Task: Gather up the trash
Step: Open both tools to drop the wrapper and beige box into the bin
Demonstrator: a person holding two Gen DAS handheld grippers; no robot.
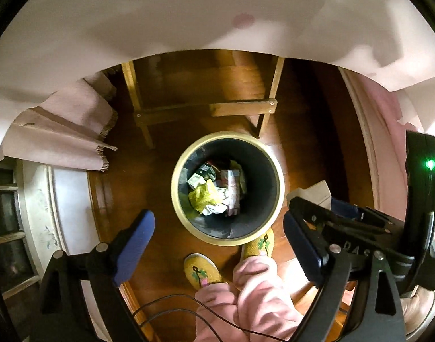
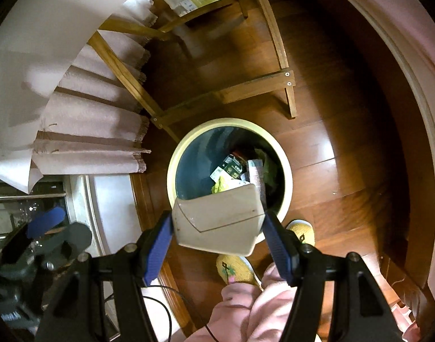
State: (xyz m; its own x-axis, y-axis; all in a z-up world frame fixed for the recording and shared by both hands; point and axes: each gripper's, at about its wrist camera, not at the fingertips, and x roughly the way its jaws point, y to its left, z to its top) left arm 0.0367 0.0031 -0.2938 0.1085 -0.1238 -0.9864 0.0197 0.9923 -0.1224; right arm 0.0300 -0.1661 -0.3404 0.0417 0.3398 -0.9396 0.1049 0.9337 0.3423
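Directly below both grippers a round waste bin (image 1: pixel 228 188) is seen on the wooden floor (image 2: pixel 325 154), its pale rim open and its dark inside already partly filled with crumpled wrappers and cartons (image 1: pixel 217 188). The left gripper (image 1: pixel 219 249) is held pointing straight down over the bin, its jaws standing wide apart with nothing between the blue pads (image 1: pixel 135 246); nothing is carried by it. The right gripper (image 2: pixel 217 248) is clamped on a folded beige cardboard piece (image 2: pixel 219 222), which is pinched at its two sides by the blue pads and is hung over the near edge of the bin's rim, not yet inside. The dropping step of the task is judged to be in hand, with the left side's share apparently finished and the right side's load still to be let go. For the next move, the cardboard would need to be carried slightly further over the bin's mouth so that it clears the rim, and the right jaws would then have to be spread so that it falls among the other rubbish. Care is called for near the rim, since a piece released too close to it could tip out towards the person's yellow slippers (image 1: pixel 201 270) beside the bin.
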